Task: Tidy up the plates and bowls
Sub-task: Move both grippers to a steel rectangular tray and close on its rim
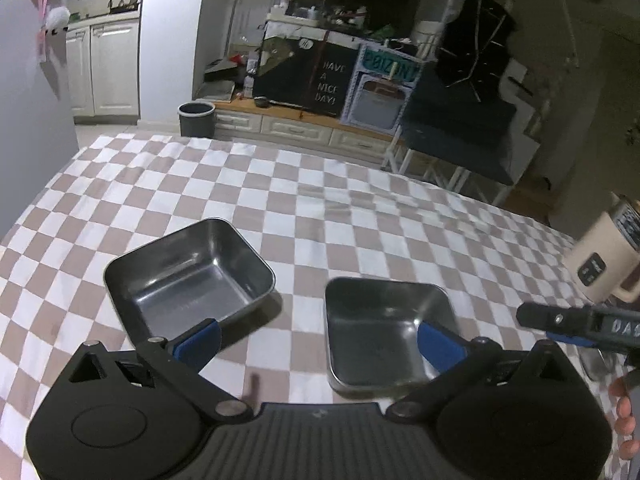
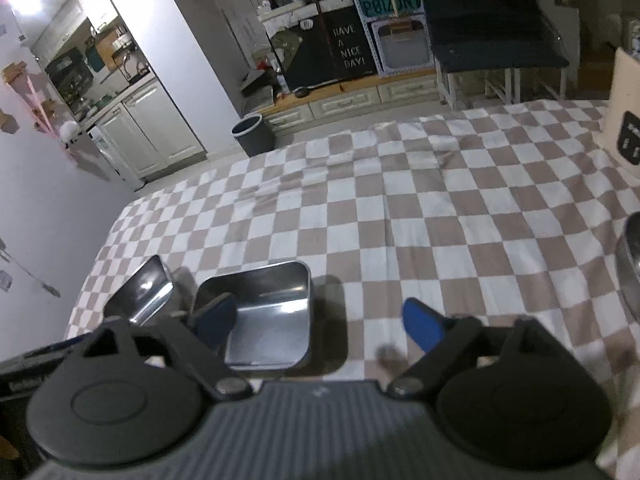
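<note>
Both grippers wide open, empty: left gripper [image 1: 320,344], right gripper [image 2: 320,324]. Two square steel bowls side by side on checkered tablecloth [image 1: 360,208]: left bowl [image 1: 188,276], right bowl [image 1: 384,328]. Nothing gripped.

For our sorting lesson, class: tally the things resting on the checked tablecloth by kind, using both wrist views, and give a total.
Square metal bowls: 2 (one, the other)
Cream appliance with a dark label: 1
Round metal dish, only its rim showing at the right wrist view's edge: 1
Total: 4
</note>
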The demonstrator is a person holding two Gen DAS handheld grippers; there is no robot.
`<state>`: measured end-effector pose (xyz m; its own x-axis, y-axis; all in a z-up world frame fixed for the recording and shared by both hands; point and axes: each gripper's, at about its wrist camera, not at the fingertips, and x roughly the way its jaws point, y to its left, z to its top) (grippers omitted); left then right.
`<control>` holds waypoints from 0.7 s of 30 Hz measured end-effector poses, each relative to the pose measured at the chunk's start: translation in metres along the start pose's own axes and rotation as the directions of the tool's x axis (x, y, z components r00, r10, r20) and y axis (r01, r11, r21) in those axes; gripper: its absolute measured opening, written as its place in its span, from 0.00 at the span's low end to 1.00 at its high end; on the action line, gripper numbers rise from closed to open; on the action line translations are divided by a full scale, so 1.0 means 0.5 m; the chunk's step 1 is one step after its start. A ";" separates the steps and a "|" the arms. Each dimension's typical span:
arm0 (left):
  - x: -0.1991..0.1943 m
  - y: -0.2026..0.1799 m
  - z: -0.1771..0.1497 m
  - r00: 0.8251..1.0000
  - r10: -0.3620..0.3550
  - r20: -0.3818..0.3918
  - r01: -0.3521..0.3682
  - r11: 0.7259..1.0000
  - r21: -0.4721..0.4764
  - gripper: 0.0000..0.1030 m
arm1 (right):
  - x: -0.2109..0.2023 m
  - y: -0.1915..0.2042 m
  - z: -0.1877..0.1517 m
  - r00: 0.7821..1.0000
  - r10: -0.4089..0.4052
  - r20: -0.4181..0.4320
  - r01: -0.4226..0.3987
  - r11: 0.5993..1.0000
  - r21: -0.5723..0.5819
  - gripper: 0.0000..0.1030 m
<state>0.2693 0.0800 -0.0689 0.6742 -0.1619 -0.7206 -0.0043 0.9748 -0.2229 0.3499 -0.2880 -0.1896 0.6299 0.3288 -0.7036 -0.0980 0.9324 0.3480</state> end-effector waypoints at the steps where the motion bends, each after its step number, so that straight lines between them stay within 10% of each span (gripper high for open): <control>1: 0.013 0.006 0.006 1.000 -0.009 -0.007 0.009 1.000 -0.012 0.96 | 0.015 -0.003 0.005 1.000 0.004 -0.014 -0.004 1.000 0.003 0.75; 12: 0.124 0.028 0.017 0.993 -0.021 -0.119 0.017 0.999 -0.032 0.28 | 0.131 0.010 0.013 0.993 0.009 -0.115 -0.016 0.998 -0.059 0.35; 21: 0.137 0.014 0.016 0.985 -0.084 -0.148 0.078 0.996 -0.044 0.04 | 0.156 0.033 -0.005 0.988 0.007 -0.155 -0.030 0.990 -0.141 0.08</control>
<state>0.3213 0.0768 -0.1146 0.5554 -0.2638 -0.7887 0.0157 0.9515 -0.3072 0.3955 -0.2463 -0.2404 0.5018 0.3550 -0.7888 -0.2243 0.9341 0.2778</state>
